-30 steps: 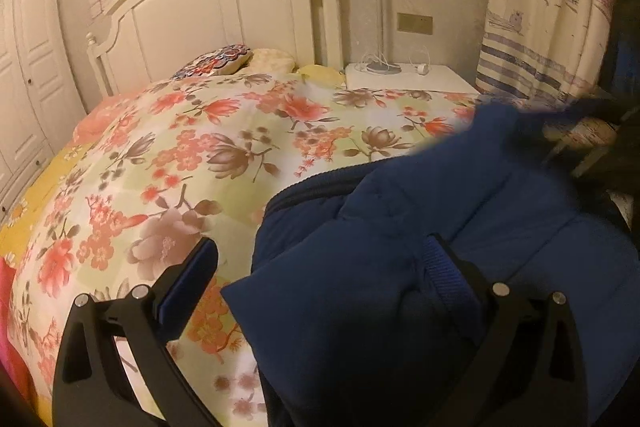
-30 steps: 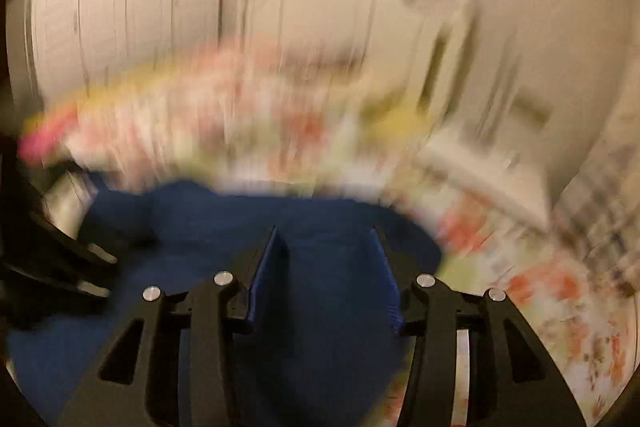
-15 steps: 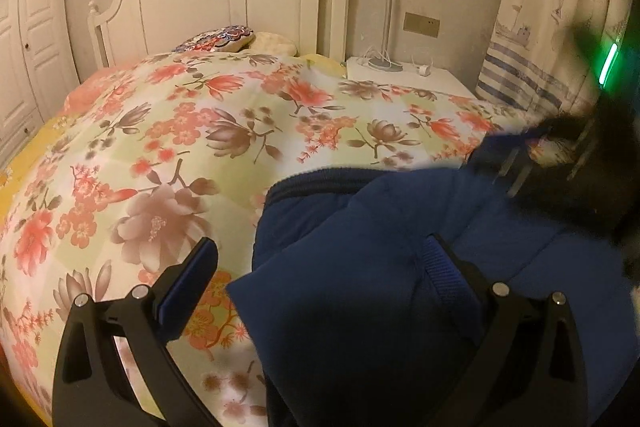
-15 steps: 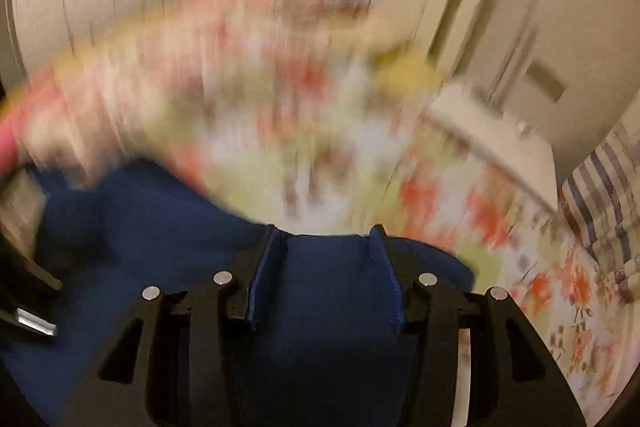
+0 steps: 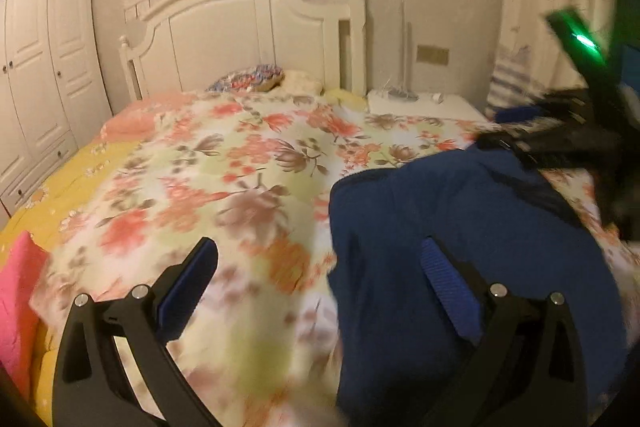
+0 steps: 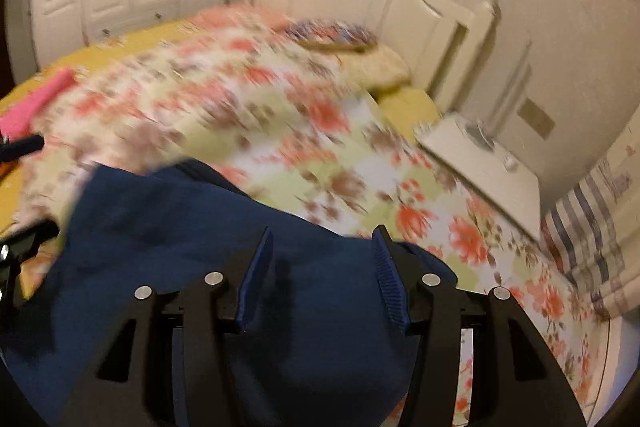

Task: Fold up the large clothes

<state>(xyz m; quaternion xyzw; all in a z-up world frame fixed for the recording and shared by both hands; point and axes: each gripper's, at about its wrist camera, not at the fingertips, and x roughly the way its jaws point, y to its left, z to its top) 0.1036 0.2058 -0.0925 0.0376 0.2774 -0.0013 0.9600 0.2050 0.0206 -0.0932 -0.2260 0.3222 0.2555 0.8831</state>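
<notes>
Left gripper (image 5: 320, 267): jaws wide, holding nothing
Right gripper (image 6: 322, 259): jaws partly apart over cloth, grasp unclear
Dark blue padded jacket (image 5: 460, 227): on floral quilt (image 5: 240, 167), at 3 o'clock
White headboard (image 5: 248, 27): 12 o'clock, far

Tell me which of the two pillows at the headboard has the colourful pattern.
The left pillow, toward the wardrobe. It bears a red, blue and white pattern; the plain cream pillow lies beside it, nearer the nightstand.
</notes>
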